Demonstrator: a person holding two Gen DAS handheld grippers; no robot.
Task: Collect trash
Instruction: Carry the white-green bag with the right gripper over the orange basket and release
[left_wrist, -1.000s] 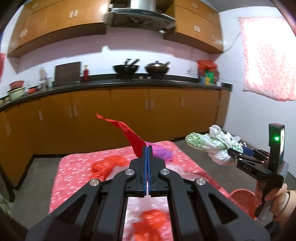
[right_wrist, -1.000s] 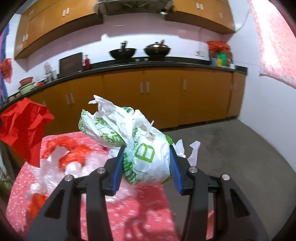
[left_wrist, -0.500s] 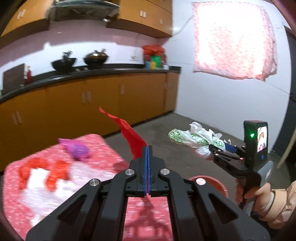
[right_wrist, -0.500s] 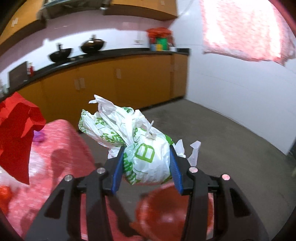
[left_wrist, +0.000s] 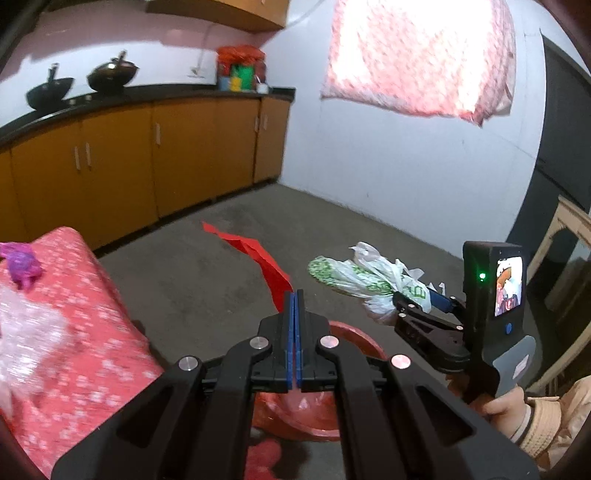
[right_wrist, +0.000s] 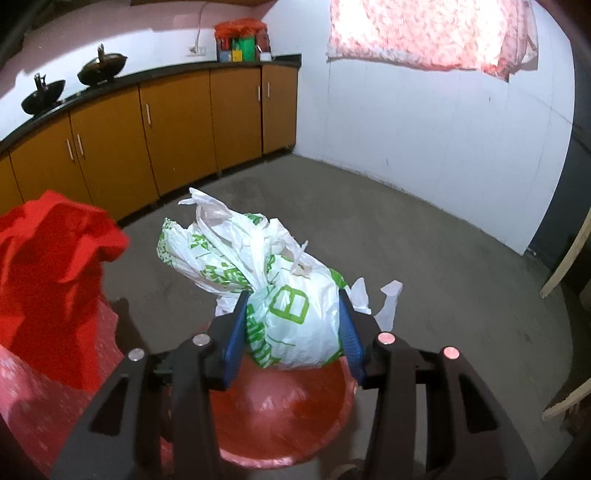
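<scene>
My left gripper (left_wrist: 294, 295) is shut on a thin red plastic sheet (left_wrist: 258, 258) that trails up and left from its tips. That red sheet (right_wrist: 51, 266) hangs crumpled at the left of the right wrist view. My right gripper (right_wrist: 293, 310) is shut on a knotted white bag with green print (right_wrist: 288, 314), seen from the side as the white bag (left_wrist: 365, 280) in the left wrist view. Both hang above a red bin lined with red plastic (right_wrist: 288, 413), whose rim (left_wrist: 351, 332) shows under the left fingers.
A table with a red flowered cloth (left_wrist: 74, 332) stands at left, with a purple scrap (left_wrist: 20, 264) and clear plastic on it. Orange cabinets (right_wrist: 177, 129) line the far wall. Bare grey floor (right_wrist: 443, 266) spreads right. A person's hand (left_wrist: 506, 410) holds the right gripper.
Both grippers have swung right, away from the table, and sunk, each keeping its load. The red bin has come into view beneath them and the table has slid to the left.
</scene>
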